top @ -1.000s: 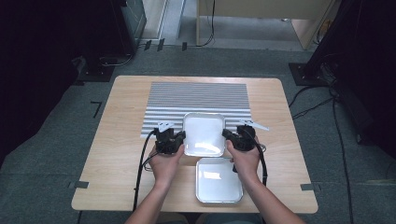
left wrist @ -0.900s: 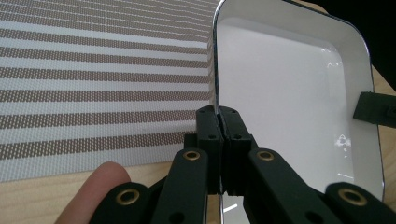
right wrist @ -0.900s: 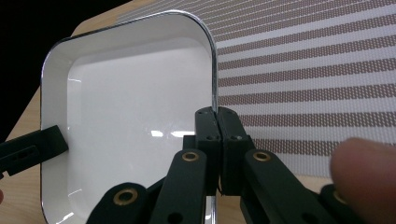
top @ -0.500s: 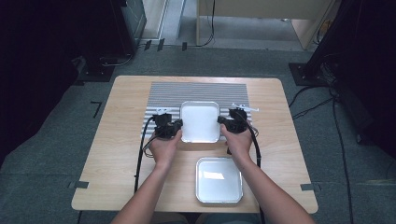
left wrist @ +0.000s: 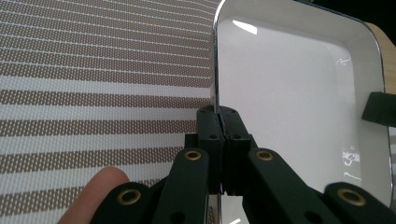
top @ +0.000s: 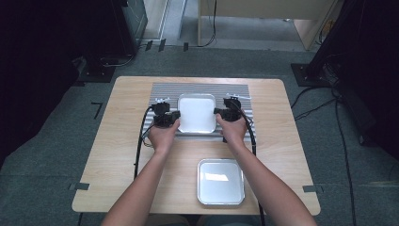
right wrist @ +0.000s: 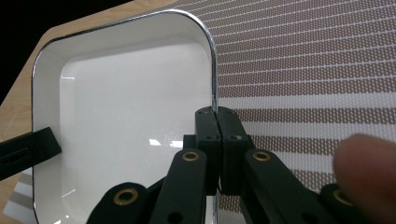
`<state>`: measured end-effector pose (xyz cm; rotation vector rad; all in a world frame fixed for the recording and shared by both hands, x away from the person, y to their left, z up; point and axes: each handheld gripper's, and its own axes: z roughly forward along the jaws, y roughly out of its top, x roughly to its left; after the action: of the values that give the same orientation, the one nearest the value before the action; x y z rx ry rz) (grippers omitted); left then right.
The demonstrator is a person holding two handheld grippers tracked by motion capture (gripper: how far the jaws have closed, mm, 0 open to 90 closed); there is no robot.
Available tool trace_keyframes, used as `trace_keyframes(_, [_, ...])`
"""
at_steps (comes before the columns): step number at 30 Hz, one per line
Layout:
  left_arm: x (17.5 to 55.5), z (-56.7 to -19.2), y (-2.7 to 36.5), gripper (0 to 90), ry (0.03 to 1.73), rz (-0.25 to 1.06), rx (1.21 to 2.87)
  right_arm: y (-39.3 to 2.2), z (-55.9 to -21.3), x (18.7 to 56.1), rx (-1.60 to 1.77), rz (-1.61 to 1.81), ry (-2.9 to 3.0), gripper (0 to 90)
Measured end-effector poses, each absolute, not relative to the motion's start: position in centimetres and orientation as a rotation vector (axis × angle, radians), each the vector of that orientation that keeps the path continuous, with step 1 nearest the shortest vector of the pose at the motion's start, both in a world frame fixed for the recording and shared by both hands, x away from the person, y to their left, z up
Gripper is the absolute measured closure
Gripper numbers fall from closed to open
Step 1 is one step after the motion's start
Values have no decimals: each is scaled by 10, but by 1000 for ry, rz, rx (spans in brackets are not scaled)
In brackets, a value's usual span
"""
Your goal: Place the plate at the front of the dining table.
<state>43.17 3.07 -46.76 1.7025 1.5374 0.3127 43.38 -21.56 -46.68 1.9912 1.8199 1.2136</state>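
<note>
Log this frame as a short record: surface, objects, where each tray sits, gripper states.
surface: wooden table
mat: striped mat at the far middle
held tray: white tray over the mat
left gripper: shut on the white tray's left rim
right gripper: shut on its right rim
second tray: metal tray near the front edge, untouched

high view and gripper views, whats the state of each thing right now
left gripper: shut on white tray's rim
right gripper: shut on the opposite rim
white tray: upright, empty, over the striped mat
second tray: flat on table, empty, untouched
</note>
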Motion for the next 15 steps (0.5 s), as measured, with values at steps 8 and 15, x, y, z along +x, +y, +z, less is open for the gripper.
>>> trace_keyframes(8, [460, -467, 33, 900, 1556, 293, 1727, -214, -473, 459, 2025, 1218, 1823, 900])
trace_keyframes(15, [474, -474, 35, 900, 1588, 272, 1708, -210, -475, 475, 2011, 1195, 1838, 900])
